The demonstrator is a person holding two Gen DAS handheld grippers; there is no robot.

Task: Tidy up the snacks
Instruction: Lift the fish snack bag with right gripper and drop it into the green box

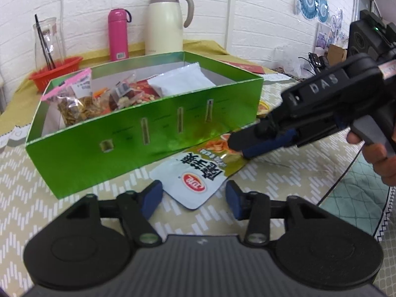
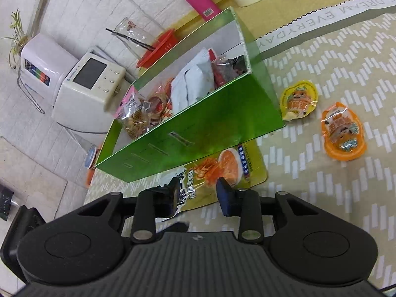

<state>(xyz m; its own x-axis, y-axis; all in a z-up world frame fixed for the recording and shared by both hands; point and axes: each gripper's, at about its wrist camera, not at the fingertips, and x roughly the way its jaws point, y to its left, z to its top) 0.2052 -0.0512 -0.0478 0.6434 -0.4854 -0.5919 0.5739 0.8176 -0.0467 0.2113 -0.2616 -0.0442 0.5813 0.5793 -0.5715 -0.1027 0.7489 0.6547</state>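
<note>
Blue pads tip the black left gripper, whose fingers stand apart on either side of the near white corner of a flat chip bag without pressing it. That yellow-green bag lies on the patterned tablecloth, its far edge tucked against the front wall of the green box. From the right, the right gripper reaches down over the bag's far, orange-printed end – a hand works its trigger. In its own view the right gripper's fingers are also parted, the bag showing between them, and whether either pad touches the foil cannot be told. Beyond, two small jelly cups – a yellow one just beside the box corner and an orange one further off – lie on the cloth. Inside the box sit several snack packets, among them a white pouch. Behind it stand a pink bottle and a cream thermos jug.
</note>
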